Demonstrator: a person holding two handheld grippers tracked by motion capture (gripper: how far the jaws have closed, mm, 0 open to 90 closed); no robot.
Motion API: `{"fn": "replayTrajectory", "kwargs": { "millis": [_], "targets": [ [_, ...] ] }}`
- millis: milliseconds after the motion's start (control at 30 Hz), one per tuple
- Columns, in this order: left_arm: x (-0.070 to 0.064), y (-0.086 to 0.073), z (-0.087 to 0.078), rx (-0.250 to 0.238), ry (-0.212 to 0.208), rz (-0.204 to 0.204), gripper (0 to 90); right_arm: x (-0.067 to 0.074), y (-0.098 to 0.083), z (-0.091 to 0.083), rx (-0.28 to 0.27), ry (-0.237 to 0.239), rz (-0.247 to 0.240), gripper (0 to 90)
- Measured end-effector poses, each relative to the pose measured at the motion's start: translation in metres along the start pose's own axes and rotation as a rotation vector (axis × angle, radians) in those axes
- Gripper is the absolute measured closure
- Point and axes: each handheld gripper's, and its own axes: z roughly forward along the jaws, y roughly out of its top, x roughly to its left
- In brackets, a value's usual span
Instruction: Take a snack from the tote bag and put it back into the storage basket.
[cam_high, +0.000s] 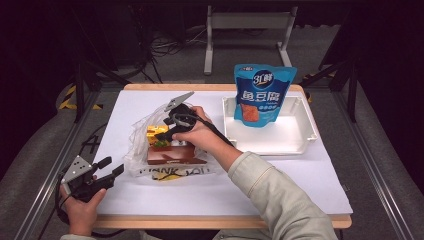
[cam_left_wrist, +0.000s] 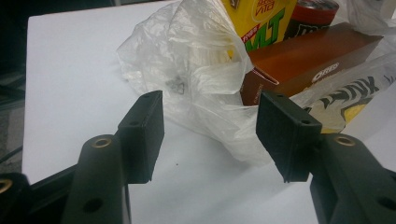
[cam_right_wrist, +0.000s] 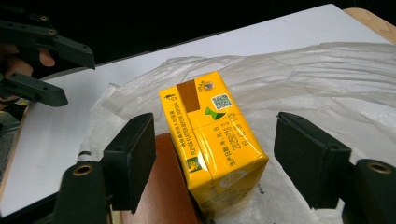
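Now the right hand-held gripper, jaws wide and unclenched, straddles the yellow carton in the plastic bag; next, I judge, it must clamp and lift it.

We see bare white bench along the near edge and toward the near right corner, open to a pass. The far left corner is bare too. A crumpled plastic bag spreads across the middle-left, with a yellow drink carton and a brown box inside it; film stands on both sides of the carton, crowding the gaps beside it. At the far right, a white tray with raised walls holds an upright blue pouch, which blocks a level approach there.
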Motion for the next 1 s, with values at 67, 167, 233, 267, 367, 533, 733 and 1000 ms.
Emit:
{"fn": "replayTrajectory", "kwargs": {
  "millis": [67, 167, 233, 267, 367, 533, 733, 1000],
  "targets": [
    [0.0, 0.0, 0.0, 0.0, 0.0, 0.001, 42.0, -0.001, -0.001, 0.003, 0.004, -0.002, -0.001, 29.9],
    [0.0, 0.0, 0.0, -0.001, -0.001, 0.0, 42.0, -0.002, -0.003, 0.007, 0.016, -0.002, -0.002, 29.7],
    [0.0, 0.0, 0.0, 0.0, -0.001, 0.001, 42.1, -0.002, -0.004, 0.009, 0.023, -0.001, 0.002, 29.6],
    [0.0, 0.0, 0.0, 0.0, -0.001, 0.001, 42.0, -0.002, -0.004, 0.011, 0.026, -0.003, -0.003, 29.4],
    [0.0, 0.0, 0.0, -0.001, -0.002, 0.0, 42.0, -0.002, -0.005, 0.013, 0.034, -0.002, -0.004, 29.4],
    [0.0, 0.0, 0.0, 0.0, -0.003, 0.001, 41.9, -0.002, -0.007, 0.018, 0.049, -0.006, -0.006, 29.3],
    [0.0, 0.0, 0.0, 0.0, -0.003, -0.004, 41.9, -0.001, -0.008, 0.023, 0.062, -0.011, -0.01, 29.2],
    [0.0, 0.0, 0.0, -0.006, -0.008, -0.001, 41.9, 0.001, -0.009, 0.03, 0.096, -0.02, -0.025, 32.0]
  ]
}}
